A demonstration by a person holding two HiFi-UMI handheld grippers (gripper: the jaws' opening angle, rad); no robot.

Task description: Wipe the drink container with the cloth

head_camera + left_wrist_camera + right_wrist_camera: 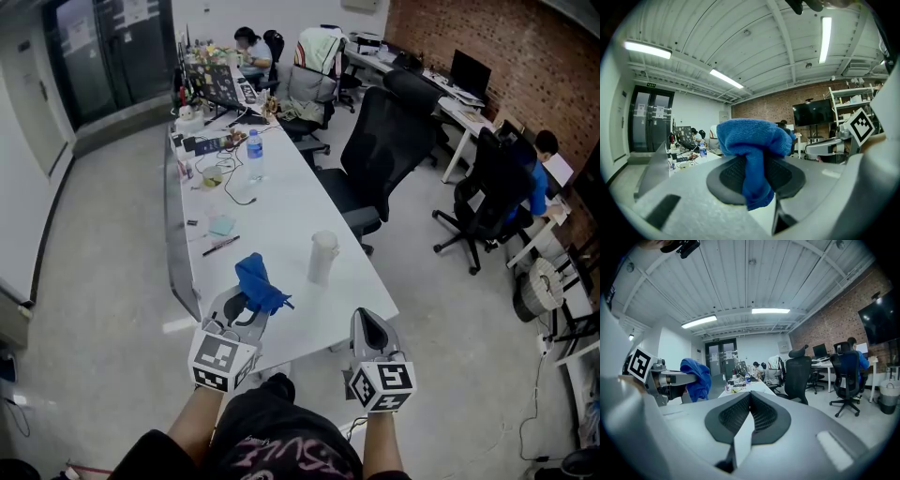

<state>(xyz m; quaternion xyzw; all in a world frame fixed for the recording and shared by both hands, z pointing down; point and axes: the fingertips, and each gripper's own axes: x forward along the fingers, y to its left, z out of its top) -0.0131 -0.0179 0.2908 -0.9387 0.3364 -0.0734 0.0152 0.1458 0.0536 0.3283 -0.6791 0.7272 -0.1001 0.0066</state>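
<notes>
Wiping well: left tool (242, 314), clenched on blue cloth (260, 283), should sweep the drink container (322, 256) standing at its one o'clock on the tabletop (281, 211); right tool (371, 326) (clenched, empty) may brace it.

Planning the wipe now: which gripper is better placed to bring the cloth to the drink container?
Left. The left gripper is shut on the blue cloth, with the drink container upright on the table ahead. The right gripper is shut and empty.
</notes>
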